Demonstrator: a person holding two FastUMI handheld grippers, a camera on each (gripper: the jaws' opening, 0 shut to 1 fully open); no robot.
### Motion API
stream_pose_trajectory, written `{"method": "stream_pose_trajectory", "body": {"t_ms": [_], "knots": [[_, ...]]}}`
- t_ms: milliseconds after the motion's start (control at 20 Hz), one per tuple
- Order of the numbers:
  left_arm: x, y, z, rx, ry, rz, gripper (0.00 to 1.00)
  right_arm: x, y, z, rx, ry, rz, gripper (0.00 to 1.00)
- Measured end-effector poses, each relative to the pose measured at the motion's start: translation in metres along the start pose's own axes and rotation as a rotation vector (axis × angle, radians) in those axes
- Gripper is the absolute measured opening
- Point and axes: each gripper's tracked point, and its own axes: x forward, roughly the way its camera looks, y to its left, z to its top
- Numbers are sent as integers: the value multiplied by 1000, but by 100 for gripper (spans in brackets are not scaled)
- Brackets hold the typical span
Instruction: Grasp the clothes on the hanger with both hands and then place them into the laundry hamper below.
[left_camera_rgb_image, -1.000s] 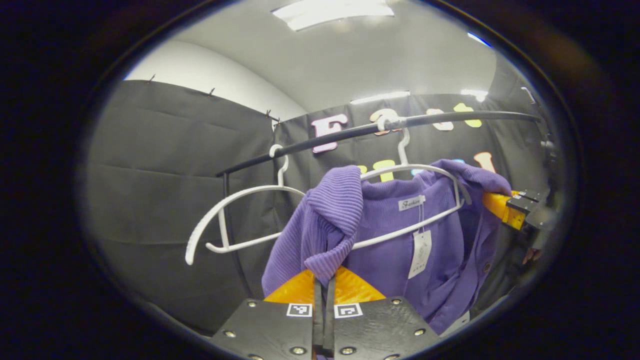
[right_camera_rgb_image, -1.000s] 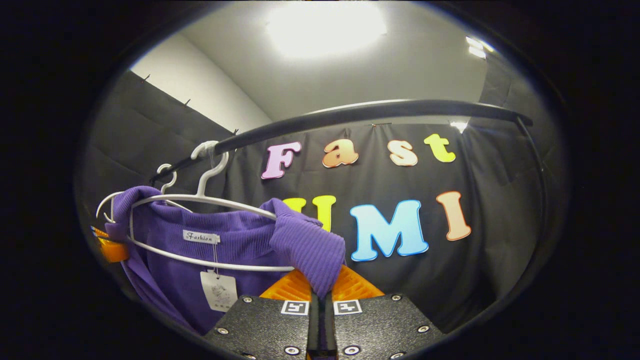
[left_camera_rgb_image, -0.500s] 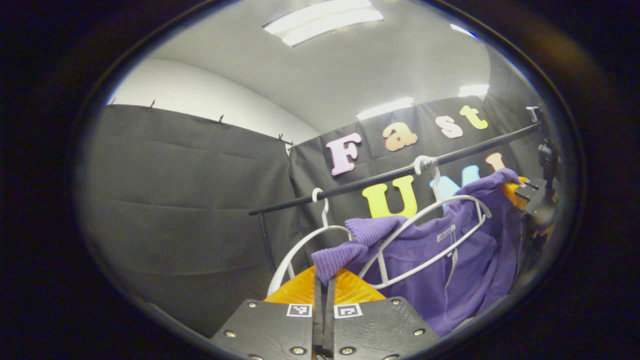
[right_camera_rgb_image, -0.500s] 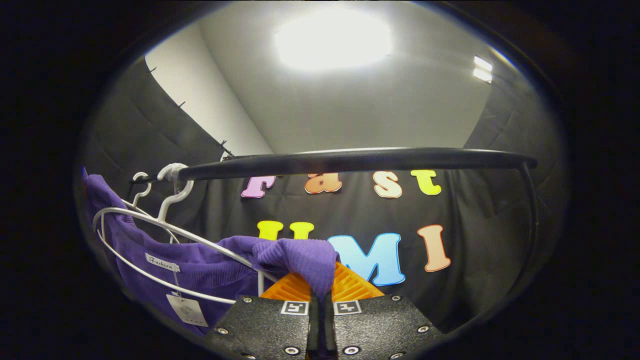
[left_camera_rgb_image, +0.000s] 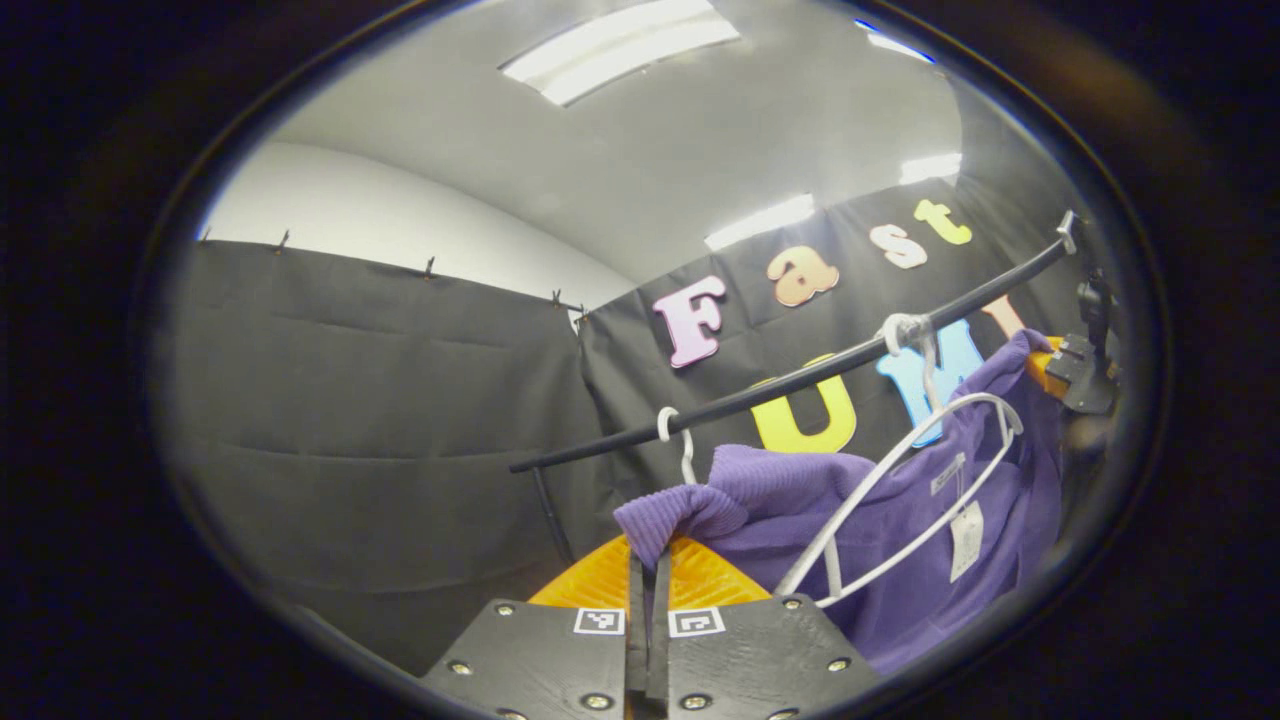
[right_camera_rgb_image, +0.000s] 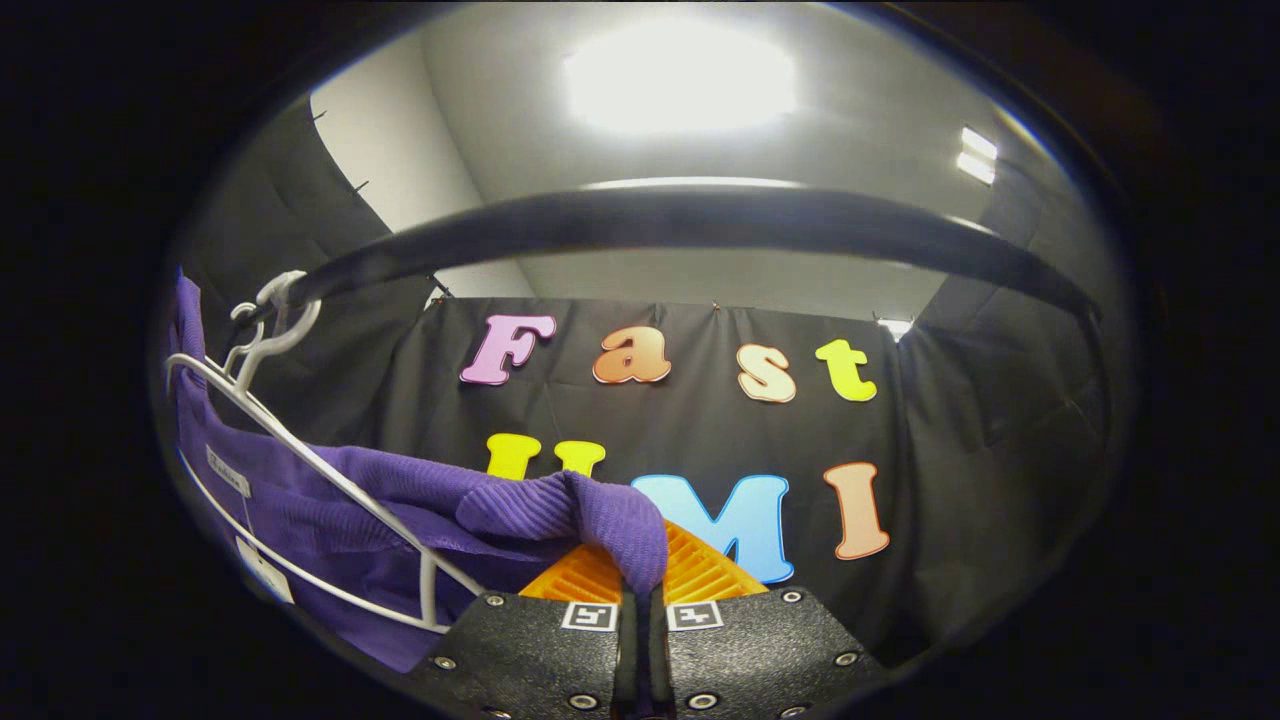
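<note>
The purple knit sweater (left_camera_rgb_image: 900, 560) hangs from a white hanger (left_camera_rgb_image: 905, 470) hooked on the black rail (left_camera_rgb_image: 800, 380). My left gripper (left_camera_rgb_image: 648, 560) is shut on a fold of one sweater shoulder, drawn off that end of the hanger. In the left gripper view my right gripper (left_camera_rgb_image: 1062, 362) shows far right, at the other shoulder. In the right gripper view my right gripper (right_camera_rgb_image: 640, 590) is shut on a ribbed fold of the sweater (right_camera_rgb_image: 560, 510). The hanger (right_camera_rgb_image: 300, 450) sits tilted at the left, and the rail (right_camera_rgb_image: 700, 215) arcs close overhead.
A second, bare white hanger hooks on the rail (left_camera_rgb_image: 672, 430) just behind the sweater. The rail's upright post (left_camera_rgb_image: 548, 510) stands at its left end. Black cloth walls close the booth on all sides, with ceiling lights above.
Both grippers kept their hold and pulled the shoulders outward. The hanger has tilted and its arms now show bare. The rail looms closer and higher in the right gripper view.
</note>
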Motion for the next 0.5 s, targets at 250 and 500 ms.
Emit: {"method": "stream_pose_trajectory", "body": {"t_ms": [250, 500], "knots": [[22, 8, -14, -14, -17, 11, 5, 14, 1, -51, 81, 133, -27, 4], [28, -17, -64, -32, 77, -49, 1, 14, 6, -98, 119, 246, -41, 2]]}}
